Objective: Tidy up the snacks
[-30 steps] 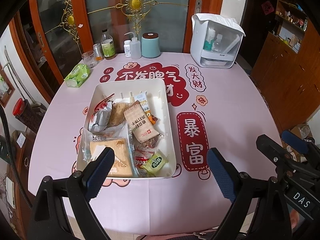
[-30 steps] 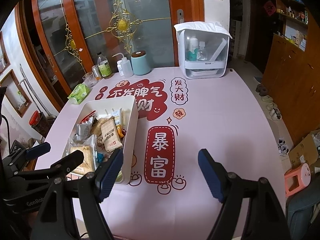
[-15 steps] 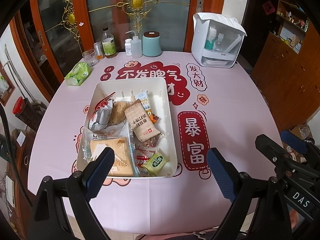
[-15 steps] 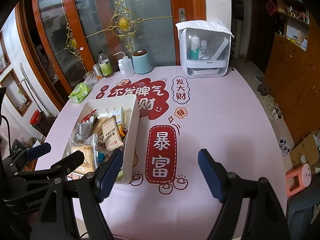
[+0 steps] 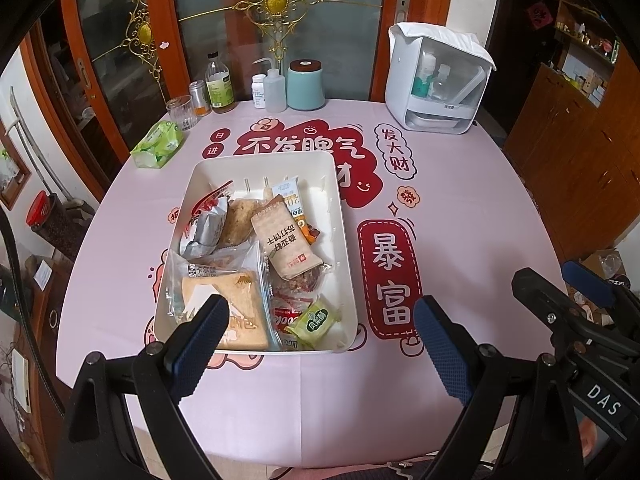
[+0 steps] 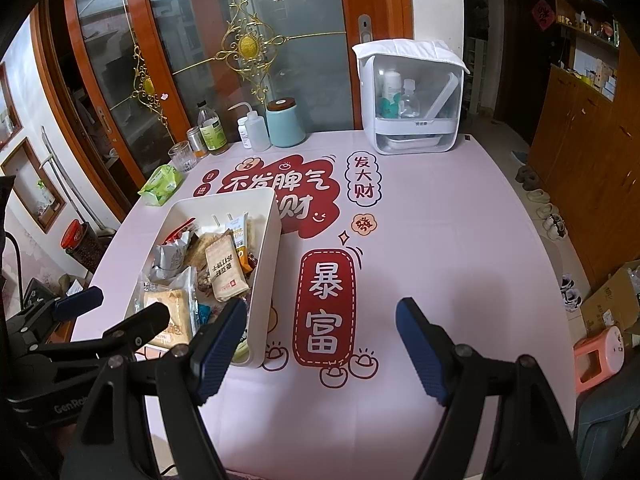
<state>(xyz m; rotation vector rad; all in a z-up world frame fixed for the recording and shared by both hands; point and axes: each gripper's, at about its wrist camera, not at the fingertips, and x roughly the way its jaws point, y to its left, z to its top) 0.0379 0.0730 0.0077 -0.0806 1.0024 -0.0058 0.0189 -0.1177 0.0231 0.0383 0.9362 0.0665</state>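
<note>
The left tool [image 5: 320,344] hangs above the near edge of the bench [image 5: 460,184], and its two blue pads [image 5: 202,342] are spread wide with nothing between them. The right tool [image 6: 320,344] hangs beside it, also spread wide and holding nothing. In the left view the right tool [image 5: 576,292] shows at the right side.

Just ahead of the left tool sits a white tray [image 5: 342,248] full of snacks. For the right tool [image 6: 320,344] the same tray [image 6: 266,276] is ahead and to its left, with its near corner right behind the left pad. Closest to the left tool lies a bag of sliced bread [image 5: 232,308], and next to it a small green packet [image 5: 316,320]. Further in lies a tan cracker pack [image 5: 286,248], a silver wrapper [image 5: 206,228], and a little drink carton [image 5: 290,200] at the far side of the pile.

The bench wears a pink cloth with big red signs [image 6: 326,308], and one sign lies straight ahead of the right tool.

Far ahead, by the glass door, stand a drinking glass [image 5: 182,112], a green-label bottle [image 5: 219,88], a squeeze bottle [image 5: 274,90] and a pale blue jar [image 5: 306,85]. A green wipes pack [image 5: 158,145] lies far ahead to the left. A white box with a clear front [image 6: 412,100] stands far ahead to the right
</note>
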